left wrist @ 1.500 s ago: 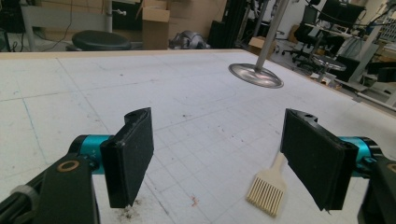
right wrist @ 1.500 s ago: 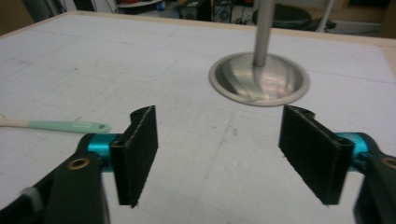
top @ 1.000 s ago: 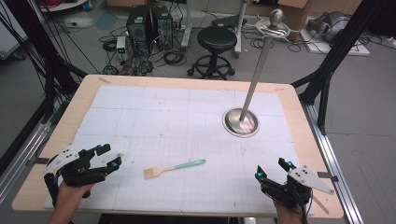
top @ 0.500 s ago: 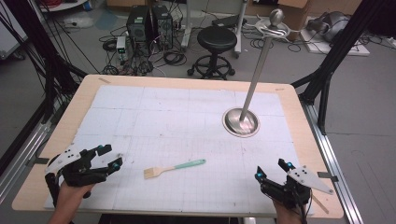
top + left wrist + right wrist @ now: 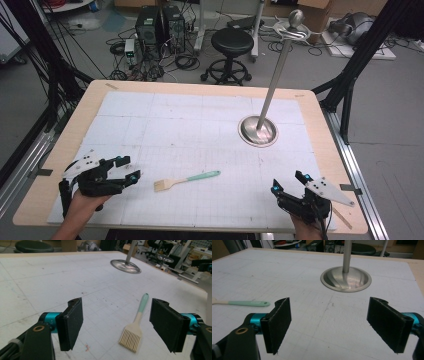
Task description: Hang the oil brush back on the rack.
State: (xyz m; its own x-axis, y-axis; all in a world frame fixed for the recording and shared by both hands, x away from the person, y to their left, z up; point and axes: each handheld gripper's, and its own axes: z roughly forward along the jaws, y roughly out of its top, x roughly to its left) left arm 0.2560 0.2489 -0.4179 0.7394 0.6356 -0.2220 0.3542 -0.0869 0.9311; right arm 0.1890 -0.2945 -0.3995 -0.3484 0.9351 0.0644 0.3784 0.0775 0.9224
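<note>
One brush [image 5: 186, 179], lying near the table's [image 5: 320, 127] front edge, left of middle. One metal stand [image 5: 258, 131] toward the far right corner. Two grippers: left gripper [image 5: 129, 169] by the front left corner, jaws spread but just closing a little, nothing between; right gripper [image 5: 287, 184] by the front right corner, jaws spread, empty. White gridded mat [image 5: 190, 125] on top. Beyond, one stool [image 5: 232, 42], cables on grey floor.

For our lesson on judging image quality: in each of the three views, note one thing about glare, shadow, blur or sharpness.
High view: even light, and the brush casts hardly any shadow on the table. Left gripper view: the bristles look sharp, while the chairs beyond the table edge are soft. Right gripper view: the metal stand base shows bright streaks of glare, and the near black pads are slightly soft.
</note>
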